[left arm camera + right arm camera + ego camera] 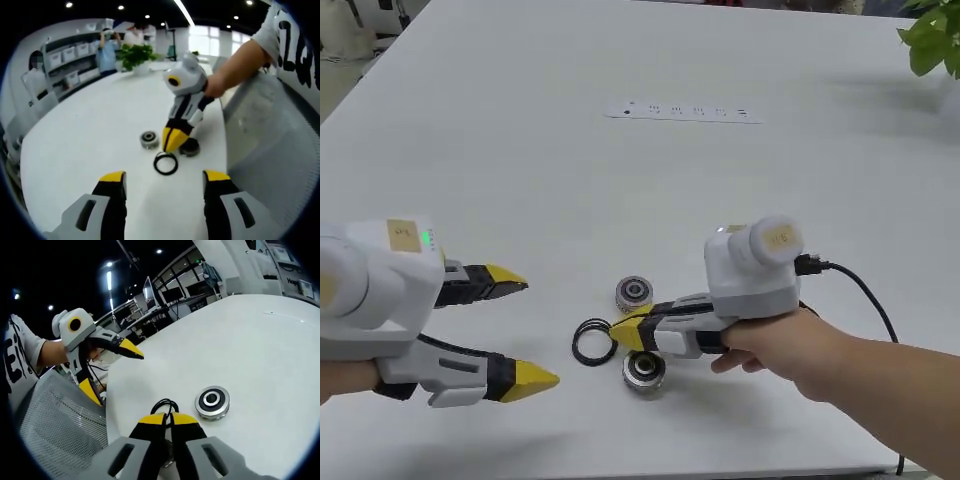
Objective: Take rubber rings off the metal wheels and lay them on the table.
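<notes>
Closest in the head view, the left gripper (520,327) is held level over the white table (620,180) at the lower left, pointing towards the work with its yellow-tipped jaws spread wide and nothing between them. Opposite it, the right hand (790,345) reaches in from the lower right on an outstretched forearm, holding the right gripper (623,333) low and nearly flat. Its jaws are pressed together with their tips at the edge of the black rubber rings (165,173), which lie on the table between the far metal wheel (634,291) and the near metal wheel (644,368); whether the tips pinch the rings I cannot tell.
</notes>
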Available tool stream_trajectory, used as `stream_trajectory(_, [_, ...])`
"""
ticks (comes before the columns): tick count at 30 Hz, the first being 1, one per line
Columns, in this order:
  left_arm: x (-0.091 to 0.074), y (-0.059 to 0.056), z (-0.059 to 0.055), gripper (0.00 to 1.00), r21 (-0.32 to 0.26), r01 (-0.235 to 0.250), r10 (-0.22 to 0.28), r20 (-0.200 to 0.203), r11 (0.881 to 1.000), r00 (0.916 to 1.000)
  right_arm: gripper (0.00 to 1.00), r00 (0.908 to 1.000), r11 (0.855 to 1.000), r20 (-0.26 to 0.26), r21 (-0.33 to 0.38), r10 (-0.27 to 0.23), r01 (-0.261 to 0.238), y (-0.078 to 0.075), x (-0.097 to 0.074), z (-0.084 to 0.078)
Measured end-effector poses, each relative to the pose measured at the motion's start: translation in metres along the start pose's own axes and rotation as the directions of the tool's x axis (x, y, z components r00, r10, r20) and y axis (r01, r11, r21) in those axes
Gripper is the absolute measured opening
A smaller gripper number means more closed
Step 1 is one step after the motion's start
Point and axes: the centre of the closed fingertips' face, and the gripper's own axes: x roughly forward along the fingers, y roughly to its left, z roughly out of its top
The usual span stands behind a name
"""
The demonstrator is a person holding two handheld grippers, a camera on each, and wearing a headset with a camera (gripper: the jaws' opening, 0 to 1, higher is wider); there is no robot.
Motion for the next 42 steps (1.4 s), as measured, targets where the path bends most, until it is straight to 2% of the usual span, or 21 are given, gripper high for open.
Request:
stream_trajectory(12, [-0.002,-0.001,0.001,0.62,0.000,-0.001,0.001,0.001,1.000,1.0000,0.05,1.0000,1.000,0.002,-0.007,-0.002,0.002,0.002,-0.003,0.002])
stream_trajectory(28, [-0.004,0.002,0.008,0.62,0.012,-0.004,0.004,0.010,1.000,0.9999,0.12,0.9971,1.000,0.074,-0.018,-0.014,0.015,0.005,-0.024,0.027])
stream_trajectory(42, [-0.010,0.003,0.011,0.63,0.012,-0.016,0.016,0.016,1.000,0.9997,0.20,0.9907,0.997,0.128,-0.057,-0.047,0.054,0.004,-0.050,0.043])
